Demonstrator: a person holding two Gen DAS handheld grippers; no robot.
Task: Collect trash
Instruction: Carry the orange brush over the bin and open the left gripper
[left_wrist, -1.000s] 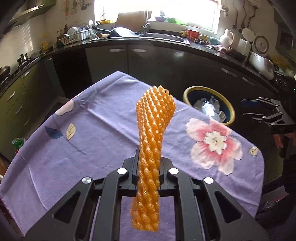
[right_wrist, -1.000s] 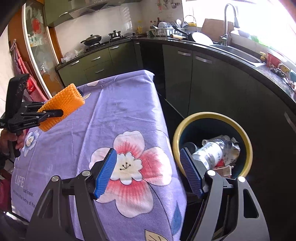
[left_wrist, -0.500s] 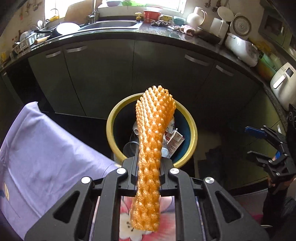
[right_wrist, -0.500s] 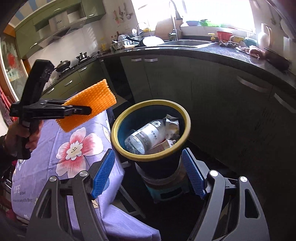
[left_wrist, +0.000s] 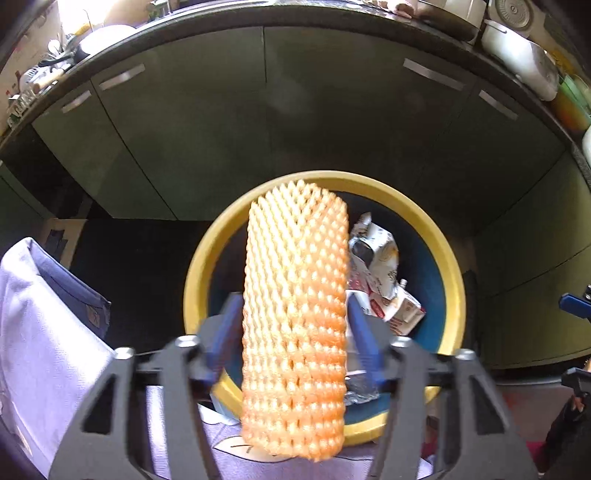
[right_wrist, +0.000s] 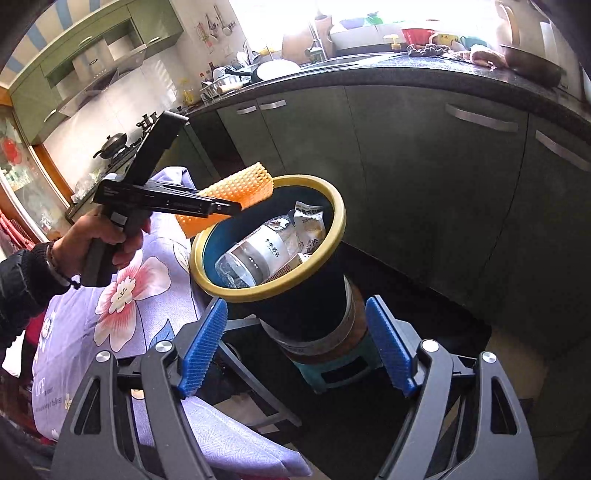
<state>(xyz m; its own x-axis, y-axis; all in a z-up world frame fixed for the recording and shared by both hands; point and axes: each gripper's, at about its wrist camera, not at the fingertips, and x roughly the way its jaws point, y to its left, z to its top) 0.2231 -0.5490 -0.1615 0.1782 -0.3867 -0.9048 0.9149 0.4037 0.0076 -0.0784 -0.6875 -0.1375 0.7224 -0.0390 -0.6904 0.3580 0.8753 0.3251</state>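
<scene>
An orange foam net (left_wrist: 295, 314) stands upright between the blue pads of my left gripper (left_wrist: 293, 325), right over the bin. Those jaws are opening and blurred, and the net has sprung out wide between them. The bin has a yellow rim (left_wrist: 454, 280) and a dark blue inside, with a clear bottle (right_wrist: 255, 258) and crumpled wrappers (left_wrist: 380, 266) in it. In the right wrist view the left gripper (right_wrist: 236, 208) holds the net (right_wrist: 240, 184) above the bin's rim (right_wrist: 343, 221). My right gripper (right_wrist: 295, 347) hangs near the bin, jaws opening, nothing between them.
The bin rests on a teal stool (right_wrist: 332, 373) beside a table under a purple flowered cloth (right_wrist: 122, 295). Dark green cabinets (right_wrist: 424, 184) with a cluttered black counter curve behind it. A hand (right_wrist: 99, 240) in a dark sleeve grips the left tool.
My left gripper carried the net from above the table to over the bin, and its jaws have come apart, letting the squeezed net widen. The right gripper swung toward the bin.
</scene>
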